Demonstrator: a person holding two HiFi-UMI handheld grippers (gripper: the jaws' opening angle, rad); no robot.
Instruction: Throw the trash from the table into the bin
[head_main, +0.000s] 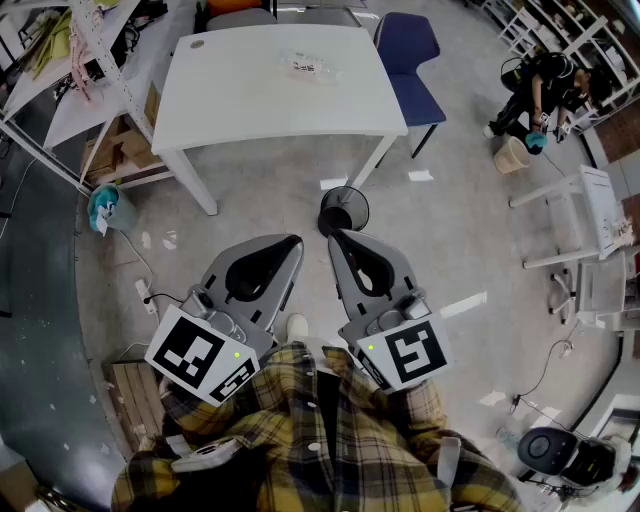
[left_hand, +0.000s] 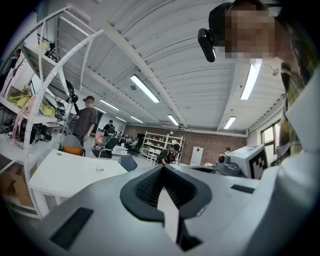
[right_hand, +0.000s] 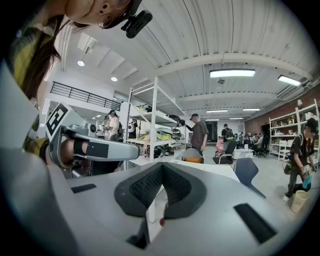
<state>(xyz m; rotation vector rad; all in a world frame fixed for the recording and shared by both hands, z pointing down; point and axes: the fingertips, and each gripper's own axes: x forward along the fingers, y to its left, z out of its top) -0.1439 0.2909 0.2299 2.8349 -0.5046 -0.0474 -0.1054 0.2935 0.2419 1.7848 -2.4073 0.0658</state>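
Note:
The trash, a small clear wrapper (head_main: 310, 67), lies on the far part of the white table (head_main: 250, 110). In the left gripper view the wrapper (left_hand: 100, 169) is a small speck on that table (left_hand: 65, 177). A small black round bin (head_main: 343, 210) stands on the floor by the table's near right leg. My left gripper (head_main: 296, 240) and right gripper (head_main: 334, 236) are held side by side close to my body, a step short of the table, pointing toward it. Both are shut with nothing in them. The left gripper (left_hand: 162, 167) and right gripper (right_hand: 161, 166) show their tips meeting.
A blue chair (head_main: 410, 60) stands at the table's far right. Metal shelving (head_main: 60, 70) with cardboard boxes is on the left, with a teal bag (head_main: 105, 205) on the floor. A person (head_main: 545, 85) crouches far right. White furniture (head_main: 590, 230) stands at the right.

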